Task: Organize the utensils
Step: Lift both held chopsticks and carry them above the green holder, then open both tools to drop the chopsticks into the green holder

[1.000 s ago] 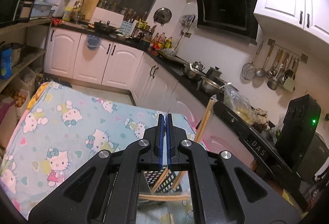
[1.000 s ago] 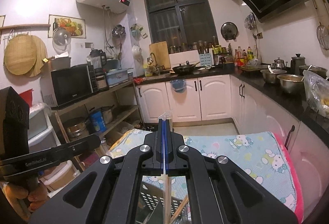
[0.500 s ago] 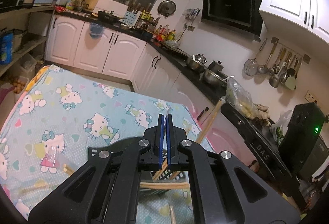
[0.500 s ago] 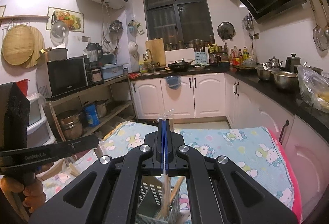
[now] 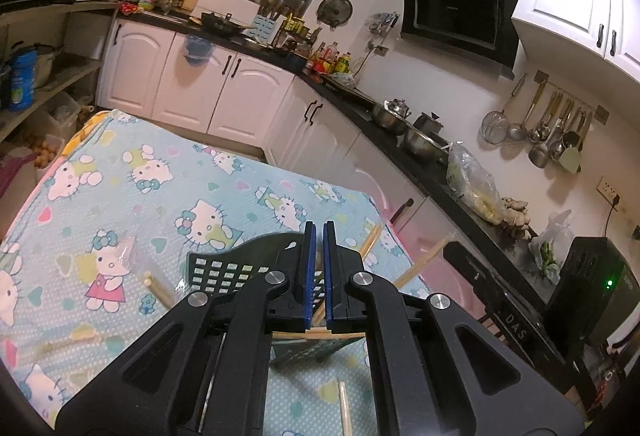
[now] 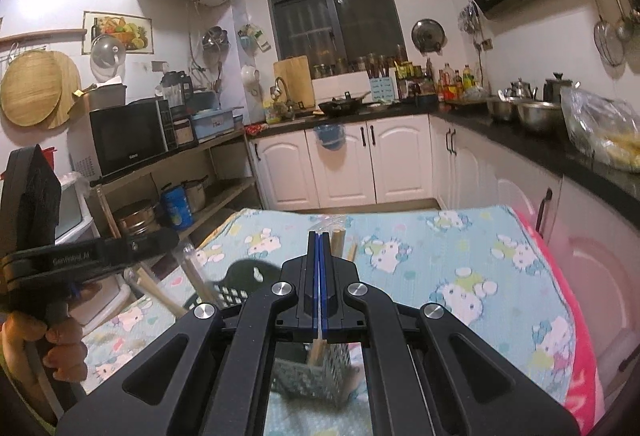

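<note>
A dark perforated utensil basket (image 5: 224, 268) stands on the cartoon-cat tablecloth (image 5: 160, 196), right under both grippers. My left gripper (image 5: 319, 232) is shut, with a tan chopstick showing between its blue pads. In the right wrist view, wooden chopsticks (image 6: 198, 276) in a clear sleeve slant from its tip (image 6: 172, 236) into the basket (image 6: 240, 276). My right gripper (image 6: 319, 236) is shut on sleeved chopsticks (image 6: 338, 236); their lower ends reach into the basket's mesh. In the left wrist view the right gripper (image 5: 452, 250) is at the right, its chopsticks (image 5: 420, 264) angled towards the basket.
Loose chopsticks (image 5: 160, 290) lie on the cloth left of the basket, another (image 5: 345, 408) near the front edge. A clear wrapper (image 5: 124, 248) lies nearby. White cabinets and a black counter (image 5: 400, 148) run along the right; open shelves (image 6: 192, 172) stand left. A hand (image 6: 60, 348) holds the left gripper.
Both grippers have sunk towards the table with their chopsticks. The basket has come up into view beneath them, and the chopsticks now reach down into it.
</note>
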`<state>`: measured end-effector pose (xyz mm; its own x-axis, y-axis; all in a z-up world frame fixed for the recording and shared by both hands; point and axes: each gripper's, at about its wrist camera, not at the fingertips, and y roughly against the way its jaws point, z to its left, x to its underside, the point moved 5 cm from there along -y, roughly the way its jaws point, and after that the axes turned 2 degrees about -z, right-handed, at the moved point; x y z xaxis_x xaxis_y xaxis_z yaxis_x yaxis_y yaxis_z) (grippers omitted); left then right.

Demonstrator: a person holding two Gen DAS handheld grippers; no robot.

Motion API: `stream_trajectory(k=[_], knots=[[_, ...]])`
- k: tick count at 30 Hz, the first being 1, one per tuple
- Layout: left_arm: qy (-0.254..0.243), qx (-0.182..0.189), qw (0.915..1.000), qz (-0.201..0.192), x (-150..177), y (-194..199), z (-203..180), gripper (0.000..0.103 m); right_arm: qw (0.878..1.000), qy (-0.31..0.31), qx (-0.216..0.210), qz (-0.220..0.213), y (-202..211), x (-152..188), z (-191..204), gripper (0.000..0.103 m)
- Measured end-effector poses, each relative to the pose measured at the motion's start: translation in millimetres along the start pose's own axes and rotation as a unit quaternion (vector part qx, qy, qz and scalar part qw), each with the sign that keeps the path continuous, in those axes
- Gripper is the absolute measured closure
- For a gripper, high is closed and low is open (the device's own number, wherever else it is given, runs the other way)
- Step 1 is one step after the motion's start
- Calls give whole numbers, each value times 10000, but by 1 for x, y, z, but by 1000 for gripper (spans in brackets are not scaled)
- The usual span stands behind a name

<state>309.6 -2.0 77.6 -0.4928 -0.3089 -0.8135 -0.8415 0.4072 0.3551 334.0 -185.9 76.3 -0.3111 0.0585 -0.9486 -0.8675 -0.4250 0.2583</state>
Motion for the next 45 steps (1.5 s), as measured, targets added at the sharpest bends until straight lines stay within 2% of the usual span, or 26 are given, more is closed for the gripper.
stream_trajectory(k=[15,18,21,25,29,36,40,45], knots=[[16,-69,10000,11,11,13,4,103,9991,-282,-72,293,15,25,2,102],[28,-90,9999,63,14,16,6,96,9989,-302,-85,343,18,27,3,102],[35,-74,9999,73,17,20,4,95,9987,-319,-106,387,22,29,4,101],[26,-62,9999,91,21,23,2,88,9982,-372,-133,447,27,33,5,86],[15,-76,9999,92,25,29,2,87,9982,-358,-124,469,33,36,7,86],[-6,-189,9997,171,34,37,4,73,9981,-362,-148,479,43,38,11,80],[-49,-195,9996,206,41,43,4,68,9981,-340,-172,491,49,41,15,73],[-47,-237,9995,220,49,53,7,66,9979,-328,-196,517,55,45,19,68]])
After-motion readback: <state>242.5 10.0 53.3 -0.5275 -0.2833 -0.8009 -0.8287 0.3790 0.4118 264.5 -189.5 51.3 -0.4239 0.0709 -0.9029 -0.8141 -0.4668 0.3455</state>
